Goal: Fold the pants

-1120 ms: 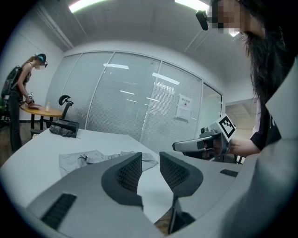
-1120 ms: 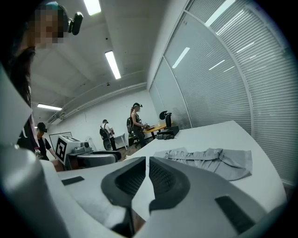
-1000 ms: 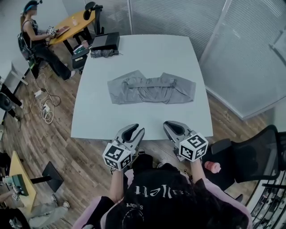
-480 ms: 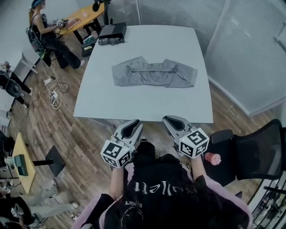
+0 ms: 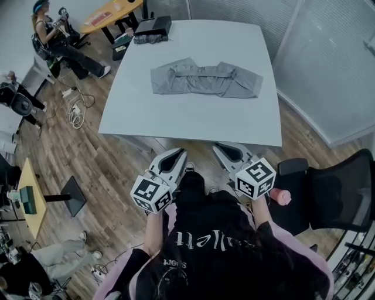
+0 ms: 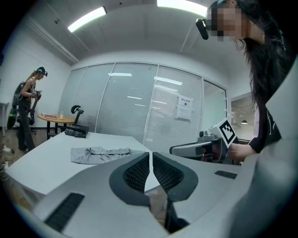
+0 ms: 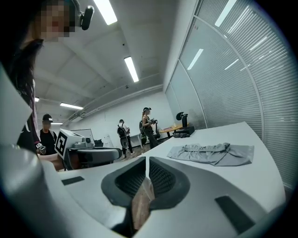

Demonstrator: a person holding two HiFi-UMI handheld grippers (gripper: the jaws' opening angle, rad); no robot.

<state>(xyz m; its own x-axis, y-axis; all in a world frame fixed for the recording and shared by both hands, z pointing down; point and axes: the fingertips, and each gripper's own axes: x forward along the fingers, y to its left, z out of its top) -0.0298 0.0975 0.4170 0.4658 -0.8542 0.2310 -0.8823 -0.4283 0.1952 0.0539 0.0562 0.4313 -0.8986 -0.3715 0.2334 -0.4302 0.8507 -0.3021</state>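
The grey pants (image 5: 205, 79) lie spread crosswise on the far half of the white table (image 5: 187, 120), crumpled along the middle. They also show in the left gripper view (image 6: 100, 154) and the right gripper view (image 7: 212, 152). Both grippers hang side by side in front of the person's chest, short of the table's near edge and well away from the pants. My left gripper (image 5: 177, 153) (image 6: 151, 155) has its jaws closing, almost together, with nothing between them. My right gripper (image 5: 221, 146) (image 7: 146, 160) is shut and empty.
A black case (image 5: 153, 26) and a dark bundle (image 5: 149, 38) sit at the table's far left corner. A black office chair (image 5: 334, 196) stands right of the person. Glass walls with blinds run behind and right. People, an orange table (image 5: 114, 10) and floor cables (image 5: 75, 108) are at left.
The person has backed away from the table, so both grippers now hang farther from its near edge. The left jaws have drawn together. The pants have not moved.
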